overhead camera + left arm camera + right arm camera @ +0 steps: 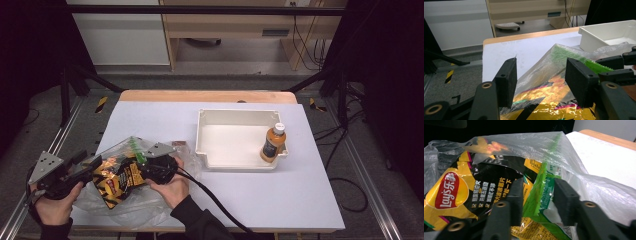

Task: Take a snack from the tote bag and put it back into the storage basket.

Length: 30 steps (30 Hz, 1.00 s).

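A clear plastic bag [125,210] lies at the table's front left. Inside it are a black-and-yellow Lay's chip bag [117,182] and a green packet [136,149]. My left gripper [92,165] is at the bag's left edge. In the left gripper view its jaws stand wide apart [540,75] with the clear plastic bag [544,65] and the chip bag [549,100] between them. My right gripper [143,167] reaches into the bag from the right. Its jaws [536,195] stand apart on either side of the green packet [544,185], beside the chip bag [474,192].
A white tray [235,162] sits right of centre with an orange bottle [274,142] leaning in its right corner. A small brown item [179,145] lies between bag and tray. The wooden table edge [207,96] runs along the back.
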Each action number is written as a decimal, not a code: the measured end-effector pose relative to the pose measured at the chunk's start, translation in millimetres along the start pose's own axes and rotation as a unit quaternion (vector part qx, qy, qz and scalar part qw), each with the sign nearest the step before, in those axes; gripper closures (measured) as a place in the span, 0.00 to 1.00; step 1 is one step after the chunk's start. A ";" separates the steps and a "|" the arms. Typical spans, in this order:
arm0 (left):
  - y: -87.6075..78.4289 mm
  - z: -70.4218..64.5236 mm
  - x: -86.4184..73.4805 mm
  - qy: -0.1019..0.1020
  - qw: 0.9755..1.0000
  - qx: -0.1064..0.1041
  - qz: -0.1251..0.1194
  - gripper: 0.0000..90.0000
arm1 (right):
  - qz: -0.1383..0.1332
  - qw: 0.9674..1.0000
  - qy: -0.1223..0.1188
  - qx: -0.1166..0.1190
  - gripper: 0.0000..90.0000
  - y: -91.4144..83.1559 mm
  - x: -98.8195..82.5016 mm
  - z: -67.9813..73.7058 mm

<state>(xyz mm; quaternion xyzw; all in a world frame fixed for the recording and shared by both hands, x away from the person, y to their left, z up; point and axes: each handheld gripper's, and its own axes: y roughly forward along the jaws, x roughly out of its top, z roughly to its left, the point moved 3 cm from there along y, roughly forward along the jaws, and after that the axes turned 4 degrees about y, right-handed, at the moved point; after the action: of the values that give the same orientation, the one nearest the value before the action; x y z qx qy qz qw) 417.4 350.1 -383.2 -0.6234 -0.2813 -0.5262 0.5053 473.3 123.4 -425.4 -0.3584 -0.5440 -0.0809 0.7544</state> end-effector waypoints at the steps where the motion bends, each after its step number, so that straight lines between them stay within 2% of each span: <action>1: 0.1 -0.1 0.0 0.001 1.000 0.000 0.000 0.47 | 0.001 1.000 -0.002 -0.004 0.75 0.0 0.1 0.4; 3: -0.1 -0.4 0.2 0.001 1.000 0.000 -0.001 0.47 | 0.003 1.000 -0.002 -0.008 0.83 0.4 0.1 0.9; 8: -0.1 -0.1 0.2 0.000 1.000 -0.001 -0.001 0.47 | 0.008 1.000 0.010 0.000 0.99 0.0 0.4 2.3; 14: -1.5 0.9 0.5 -0.004 1.000 0.001 -0.004 0.47 | 0.004 1.000 0.024 0.007 1.00 -8.3 5.3 -0.3; 21: -2.3 1.0 1.1 -0.003 1.000 0.004 -0.006 0.47 | -0.007 1.000 0.022 0.020 1.00 -39.2 17.3 -7.1; 25: -1.5 0.1 1.2 -0.002 1.000 0.003 -0.005 0.47 | -0.008 0.999 0.021 0.041 1.00 -60.3 22.9 -10.7; 30: -1.2 -0.2 1.3 -0.002 1.000 0.004 -0.006 0.47 | -0.015 0.997 0.015 0.080 1.00 -81.4 27.2 -10.8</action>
<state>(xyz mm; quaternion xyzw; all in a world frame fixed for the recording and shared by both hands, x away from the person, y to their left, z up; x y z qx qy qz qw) 416.7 350.1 -381.6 -0.6206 -0.2884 -0.5265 0.5045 450.6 64.5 -366.2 -0.2874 -0.5425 -0.0538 0.7876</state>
